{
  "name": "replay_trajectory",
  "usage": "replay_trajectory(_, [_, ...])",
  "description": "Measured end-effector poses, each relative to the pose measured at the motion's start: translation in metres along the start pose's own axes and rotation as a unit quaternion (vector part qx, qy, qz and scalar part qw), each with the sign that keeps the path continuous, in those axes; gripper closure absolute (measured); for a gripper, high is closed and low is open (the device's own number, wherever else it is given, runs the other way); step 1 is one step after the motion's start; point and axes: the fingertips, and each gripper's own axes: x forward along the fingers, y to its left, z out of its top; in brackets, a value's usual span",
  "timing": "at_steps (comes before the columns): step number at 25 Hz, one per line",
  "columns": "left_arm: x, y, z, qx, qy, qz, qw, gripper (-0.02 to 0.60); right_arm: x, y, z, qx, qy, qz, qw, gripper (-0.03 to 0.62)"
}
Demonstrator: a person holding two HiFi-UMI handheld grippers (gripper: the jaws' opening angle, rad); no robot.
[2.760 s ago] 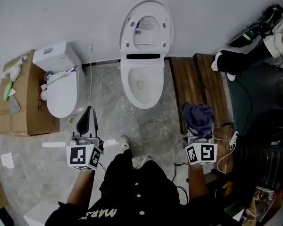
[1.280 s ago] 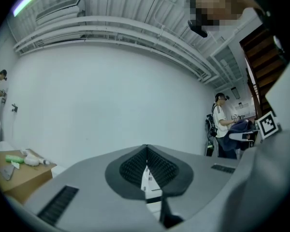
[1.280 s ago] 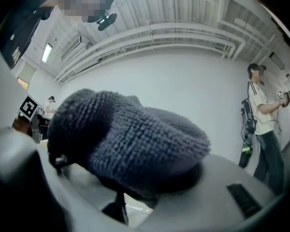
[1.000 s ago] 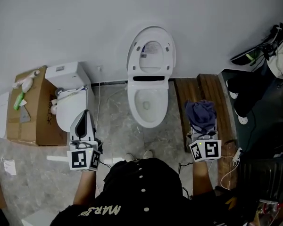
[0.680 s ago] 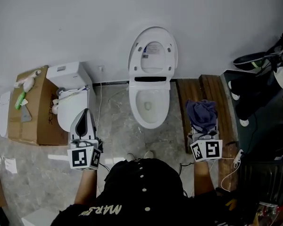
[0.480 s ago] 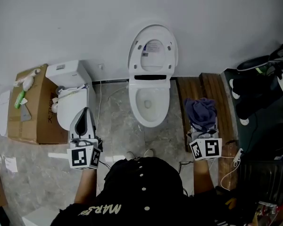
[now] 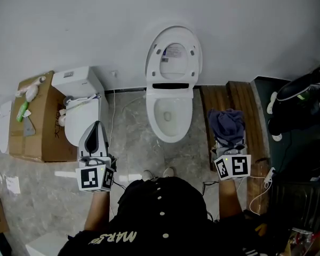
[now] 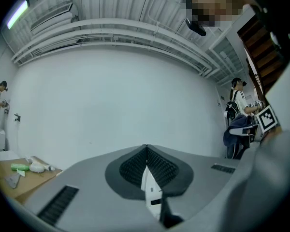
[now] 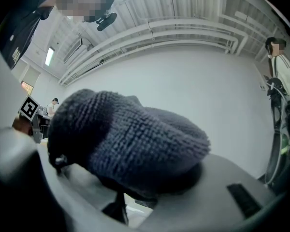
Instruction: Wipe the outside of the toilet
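The white ceramic toilet (image 7: 170,113) stood against the pale wall (image 7: 96,20), its lid raised and the bowl open, its front rim rounded towards the person. Both claws hung short of it, one on each side, neither touching it. The left claw (image 7: 96,128) had its jaws pressed together with nothing between them, and pointed at the strip of grey marbled floor (image 7: 130,137) between the toilet and a smaller white toilet (image 7: 77,113) at the left. That smaller one stood tight against a brown cardboard box (image 7: 37,127). The right claw (image 7: 228,143) was clamped on a dark blue knitted cloth (image 9: 125,139), which bulged over its jaws. It hovered above dark wooden planks (image 7: 216,97) that lay just beside the toilet's right flank, leaving only a narrow gap of floor there. Bare floor lay open between the bowl's front edge and the person's shoes (image 7: 148,174).
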Motion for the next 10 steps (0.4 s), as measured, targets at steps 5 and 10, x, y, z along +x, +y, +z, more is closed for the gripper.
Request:
replay_trajectory(5, [-0.0013, 0.0010, 0.0020, 0.004, -0.005, -0.004, 1.0000, 0.572, 0.0004, 0.0048, -0.0002, 0.001, 0.000, 0.005, 1.000, 0.451])
replay_trajectory(10, [-0.0049, -0.0002, 0.0012, 0.000, -0.006, -0.002, 1.0000, 0.572, -0.0023, 0.0041, -0.0016, 0.006, 0.000, 0.004, 1.000, 0.451])
